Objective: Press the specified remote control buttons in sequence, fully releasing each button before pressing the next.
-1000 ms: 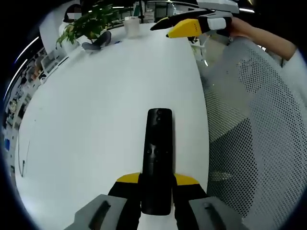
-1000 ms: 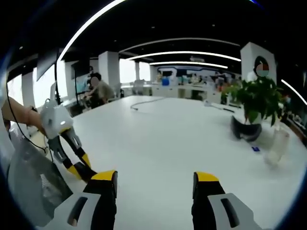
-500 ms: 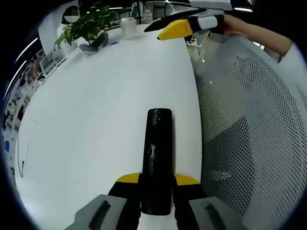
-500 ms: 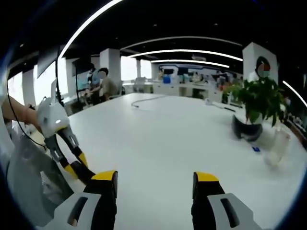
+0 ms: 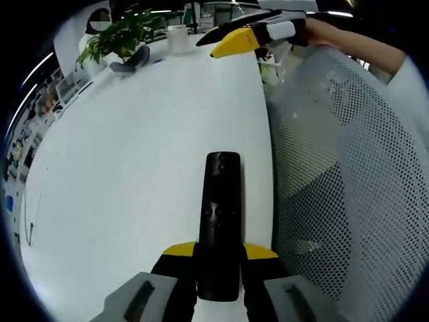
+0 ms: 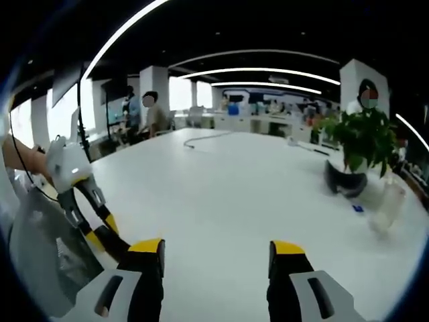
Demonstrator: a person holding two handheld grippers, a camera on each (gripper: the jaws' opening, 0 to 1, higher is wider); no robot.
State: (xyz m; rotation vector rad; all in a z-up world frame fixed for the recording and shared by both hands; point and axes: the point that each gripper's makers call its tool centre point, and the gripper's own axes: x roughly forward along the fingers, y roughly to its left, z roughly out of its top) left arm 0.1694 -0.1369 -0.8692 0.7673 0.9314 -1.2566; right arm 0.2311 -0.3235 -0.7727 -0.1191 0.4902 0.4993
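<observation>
My left gripper (image 5: 218, 258) clamps the black remote control (image 5: 220, 221) by its near end, above the white table (image 5: 120, 174) | my right gripper (image 6: 216, 258) hangs over the table, jaws wide, holding nothing | potted plant (image 6: 358, 137) far right

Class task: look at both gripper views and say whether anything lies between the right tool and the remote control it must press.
Nothing visible does. The remote control is clamped in the left tool above the white table. The right tool, open, hovers beyond it over bare tabletop. The potted plant sits off to one side.
</observation>
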